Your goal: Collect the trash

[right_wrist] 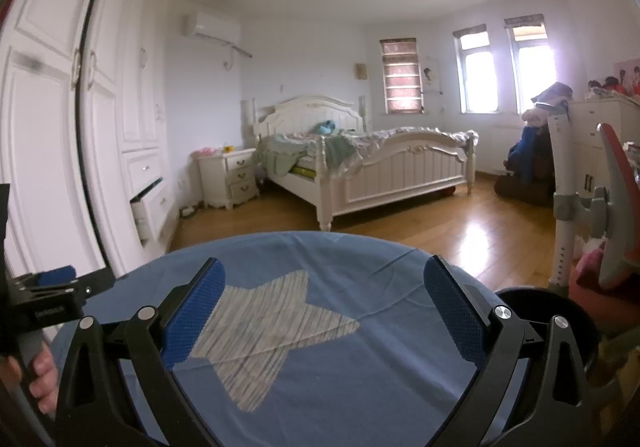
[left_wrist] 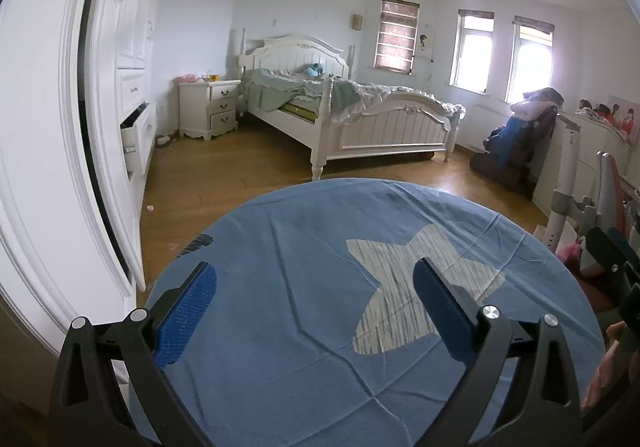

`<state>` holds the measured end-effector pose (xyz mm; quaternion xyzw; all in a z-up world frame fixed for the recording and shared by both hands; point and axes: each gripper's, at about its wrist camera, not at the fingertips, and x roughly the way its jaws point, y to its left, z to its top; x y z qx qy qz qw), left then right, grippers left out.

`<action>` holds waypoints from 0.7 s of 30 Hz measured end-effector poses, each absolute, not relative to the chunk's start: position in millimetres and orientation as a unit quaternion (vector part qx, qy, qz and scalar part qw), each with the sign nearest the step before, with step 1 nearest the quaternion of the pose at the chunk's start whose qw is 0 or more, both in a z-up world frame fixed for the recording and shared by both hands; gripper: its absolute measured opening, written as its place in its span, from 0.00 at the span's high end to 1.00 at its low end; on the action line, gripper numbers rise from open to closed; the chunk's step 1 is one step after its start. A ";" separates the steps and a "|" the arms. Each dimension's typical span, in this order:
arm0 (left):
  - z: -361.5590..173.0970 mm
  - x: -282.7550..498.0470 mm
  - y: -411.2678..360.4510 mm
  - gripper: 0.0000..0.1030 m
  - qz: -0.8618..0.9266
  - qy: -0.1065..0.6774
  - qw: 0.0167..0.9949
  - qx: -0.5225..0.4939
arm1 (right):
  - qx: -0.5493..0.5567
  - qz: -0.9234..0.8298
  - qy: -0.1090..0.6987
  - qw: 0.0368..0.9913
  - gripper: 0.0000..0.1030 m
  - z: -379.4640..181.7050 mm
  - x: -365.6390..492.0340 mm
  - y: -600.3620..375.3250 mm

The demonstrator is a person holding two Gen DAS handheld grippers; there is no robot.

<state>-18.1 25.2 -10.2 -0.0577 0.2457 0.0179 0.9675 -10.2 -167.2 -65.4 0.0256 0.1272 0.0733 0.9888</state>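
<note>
1. Beneath both sets of jaws, a round table covered by a blue cloth with a striped grey star [left_wrist: 320,327] is seen, and no trash is visible on it.
2. The left gripper [left_wrist: 316,311] and the right gripper [right_wrist: 324,311] are both held spread wide, with nothing between the blue pads [right_wrist: 196,311].
3. The task is judged to be either unstarted or finished on the table; which cannot be told.
4. Far ahead and left of the left jaws, small white scraps on the wooden floor [left_wrist: 150,208] are seen, possibly trash left to collect.
5. Just right of the right jaws, a dark round bin [right_wrist: 540,303] is partly shown; its contents are hidden.
</note>
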 end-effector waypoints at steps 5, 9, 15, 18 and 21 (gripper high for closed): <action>-10.2 -19.1 24.0 0.05 0.019 0.245 0.968 -0.057 | 0.025 0.074 0.127 0.989 0.05 -65.0 -9.9 -165.8; -9.1 -20.0 22.4 0.05 0.021 0.242 0.968 -0.055 | 0.025 0.073 0.128 0.989 0.05 -65.4 -9.7 -165.5; -9.9 -22.2 22.3 0.05 0.022 0.241 0.969 -0.055 | 0.025 0.073 0.127 0.989 0.05 -65.1 -10.2 -164.2; -9.7 -22.7 21.7 0.05 0.022 0.240 0.969 -0.055 | 0.025 0.073 0.127 0.989 0.05 -65.1 -10.3 -164.0; -9.6 -23.1 21.4 0.05 0.022 0.240 0.969 -0.054 | 0.025 0.073 0.127 0.989 0.05 -65.0 -10.4 -163.9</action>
